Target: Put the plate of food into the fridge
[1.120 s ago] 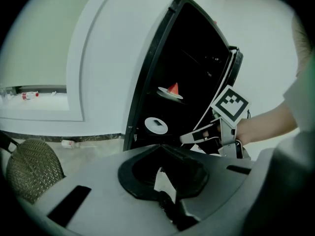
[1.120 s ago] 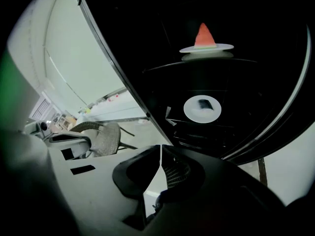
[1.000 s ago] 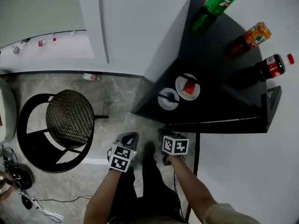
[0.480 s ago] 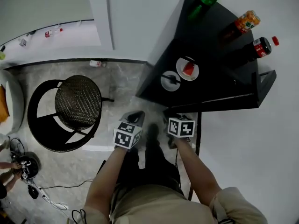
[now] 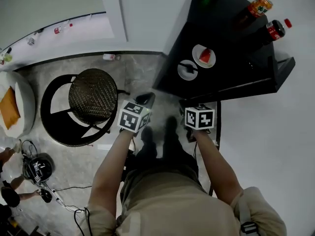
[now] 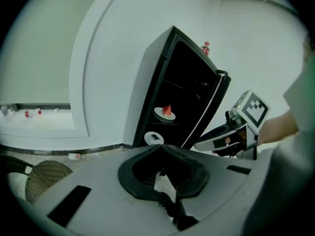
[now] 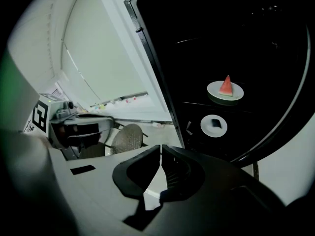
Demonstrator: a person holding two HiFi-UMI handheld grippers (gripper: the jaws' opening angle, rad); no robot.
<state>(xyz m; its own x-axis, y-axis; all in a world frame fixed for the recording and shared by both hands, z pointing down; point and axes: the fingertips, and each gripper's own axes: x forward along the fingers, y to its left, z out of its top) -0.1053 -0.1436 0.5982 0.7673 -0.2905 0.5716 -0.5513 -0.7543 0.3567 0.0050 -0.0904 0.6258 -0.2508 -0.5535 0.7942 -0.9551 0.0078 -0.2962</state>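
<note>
Head view puts my left claw (image 5: 144, 99), pressed together and empty, in front of the open fridge (image 5: 187, 38). My right claw (image 7: 161, 146) is the same. The plate of food (image 5: 204, 56) sits on a shelf inside the fridge.

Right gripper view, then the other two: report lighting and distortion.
Right gripper view: the fridge interior is near black, only the watermelon plate and the small plate stand out; straight edges bow. Left gripper view: round dark vignette, greenish tint at the right edge. Head view: evenly lit, the wall curves.
</note>
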